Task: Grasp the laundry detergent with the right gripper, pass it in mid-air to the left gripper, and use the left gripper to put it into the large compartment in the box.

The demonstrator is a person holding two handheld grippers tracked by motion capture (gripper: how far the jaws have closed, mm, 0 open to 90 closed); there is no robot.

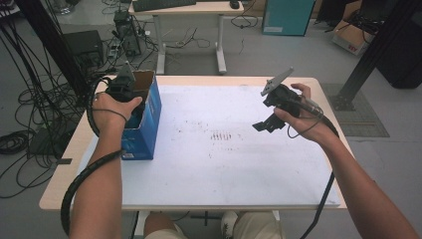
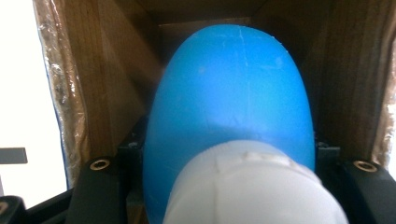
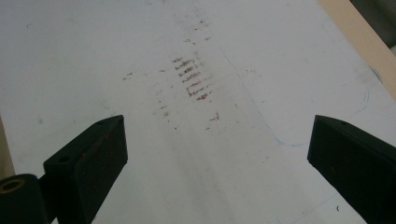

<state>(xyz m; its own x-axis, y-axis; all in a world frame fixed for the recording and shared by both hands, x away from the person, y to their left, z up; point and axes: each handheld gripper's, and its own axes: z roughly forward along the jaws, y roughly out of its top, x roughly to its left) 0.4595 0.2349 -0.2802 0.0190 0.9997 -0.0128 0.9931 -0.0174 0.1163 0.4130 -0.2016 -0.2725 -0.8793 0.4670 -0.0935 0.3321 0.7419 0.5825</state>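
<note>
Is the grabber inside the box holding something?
Yes. The left gripper holds a blue bottle by its sides near the white cap, inside the box.

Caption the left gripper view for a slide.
Left gripper holds a blue-and-white object inside the cardboard box.

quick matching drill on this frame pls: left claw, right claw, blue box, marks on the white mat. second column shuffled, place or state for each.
Things:
1. left claw
2. right claw
3. blue box
4. reddish-brown marks

Places or states:
A. mid-mat, on the white surface
B. open, held above the mat, nothing between its jaws
C. stands at the table's left edge, top open
D. down inside the box, shut on a blue and white object

Pairs: 1-D, 2-B, 3-C, 4-A
</note>
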